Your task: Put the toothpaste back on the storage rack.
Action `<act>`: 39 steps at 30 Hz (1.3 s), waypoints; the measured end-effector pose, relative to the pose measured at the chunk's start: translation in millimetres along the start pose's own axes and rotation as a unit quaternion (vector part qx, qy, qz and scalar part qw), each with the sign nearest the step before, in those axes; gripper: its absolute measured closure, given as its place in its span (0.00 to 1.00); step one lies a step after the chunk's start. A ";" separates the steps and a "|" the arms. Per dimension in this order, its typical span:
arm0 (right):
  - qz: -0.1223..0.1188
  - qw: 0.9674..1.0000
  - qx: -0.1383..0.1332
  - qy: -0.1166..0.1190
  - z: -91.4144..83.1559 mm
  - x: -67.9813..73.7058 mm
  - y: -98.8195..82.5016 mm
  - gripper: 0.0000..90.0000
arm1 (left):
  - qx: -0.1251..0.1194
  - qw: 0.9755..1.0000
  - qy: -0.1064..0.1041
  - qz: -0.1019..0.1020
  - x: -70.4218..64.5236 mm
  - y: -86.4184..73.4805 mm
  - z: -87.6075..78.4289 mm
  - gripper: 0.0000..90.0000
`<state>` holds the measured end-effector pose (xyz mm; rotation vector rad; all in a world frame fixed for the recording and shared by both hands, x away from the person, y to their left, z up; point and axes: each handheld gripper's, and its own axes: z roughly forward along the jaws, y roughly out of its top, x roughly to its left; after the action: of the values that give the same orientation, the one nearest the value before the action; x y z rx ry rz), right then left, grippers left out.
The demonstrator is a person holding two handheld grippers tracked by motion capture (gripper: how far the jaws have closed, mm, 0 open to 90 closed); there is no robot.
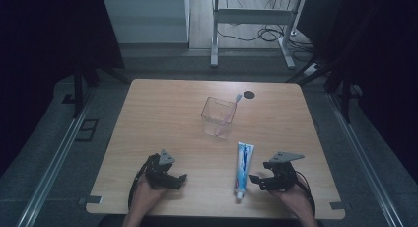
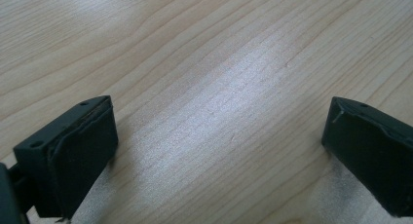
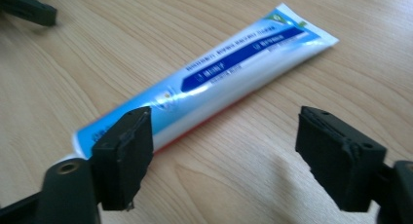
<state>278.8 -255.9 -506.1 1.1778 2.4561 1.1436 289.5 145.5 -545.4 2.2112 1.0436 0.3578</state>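
Note:
A blue and white toothpaste tube [image 1: 243, 169] lies flat on the wooden table [image 1: 162, 113], cap end toward the front edge. My right gripper [image 1: 260, 171] sits just right of it, near the cap end, held by a hand. In the right gripper view the tube [image 3: 229, 73] runs diagonally behind one jaw, and the right gripper [image 3: 224, 146] stands open with bare wood between its pads. My left gripper [image 1: 177, 180] rests near the front left of the table. Seen in its own view, the left gripper [image 2: 219, 136] is open over bare wood.
A clear plastic cup [image 1: 218, 117] stands upright at the table's middle with a toothbrush [image 1: 236, 98] leaning in it. A small black disc [image 1: 249, 94] lies behind the cup. Beyond the table stand metal desk legs and cables on the floor.

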 end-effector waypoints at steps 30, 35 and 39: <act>-0.080 0.992 0.042 0.092 33.4 51.1 23.2 0.84 | 0.000 1.000 0.000 0.000 0.1 0.0 0.0 0.00; -0.085 0.990 0.050 0.100 38.6 55.5 21.2 0.89 | 0.000 1.000 0.000 0.000 0.0 0.0 0.0 0.00; -0.087 0.990 0.051 0.102 39.6 56.2 19.9 0.89 | 0.000 1.000 0.000 0.000 0.0 0.0 0.0 0.00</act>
<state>271.1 -184.9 -510.6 0.8874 2.7371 1.1516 289.5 145.6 -545.4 2.2114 1.0435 0.3586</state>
